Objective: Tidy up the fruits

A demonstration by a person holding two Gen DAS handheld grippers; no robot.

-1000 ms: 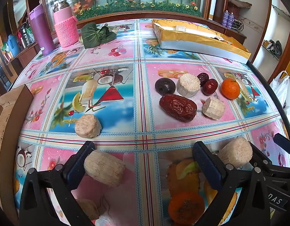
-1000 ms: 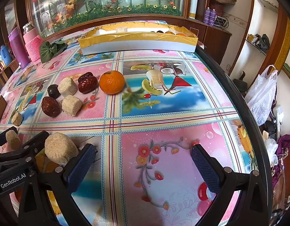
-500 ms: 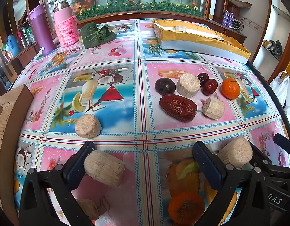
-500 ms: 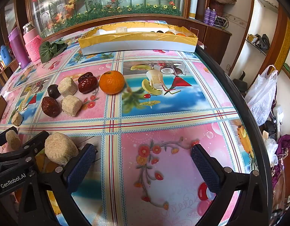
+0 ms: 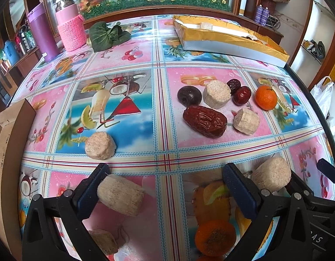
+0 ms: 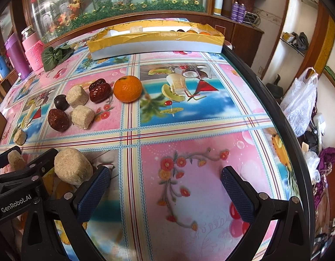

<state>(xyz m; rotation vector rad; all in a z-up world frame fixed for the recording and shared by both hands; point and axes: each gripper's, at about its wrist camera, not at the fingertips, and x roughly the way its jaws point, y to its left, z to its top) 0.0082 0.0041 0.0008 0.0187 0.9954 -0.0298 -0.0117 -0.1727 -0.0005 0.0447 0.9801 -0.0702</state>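
My left gripper is open low over the table, with a beige cylinder piece lying against its left finger's inner pad. A second beige cylinder sits outside its right finger, wedged against my right gripper's left finger. My right gripper is open with only tablecloth between its fingers. Ahead lie a big red date, a dark plum, small dates, an orange and more beige pieces. A yellow-lined box stands at the back.
A cardboard box stands at the left table edge. Pink and purple flasks and a green leaf bundle sit back left. Loose beige pieces lie near the left gripper. The table's right edge drops to bags and clutter.
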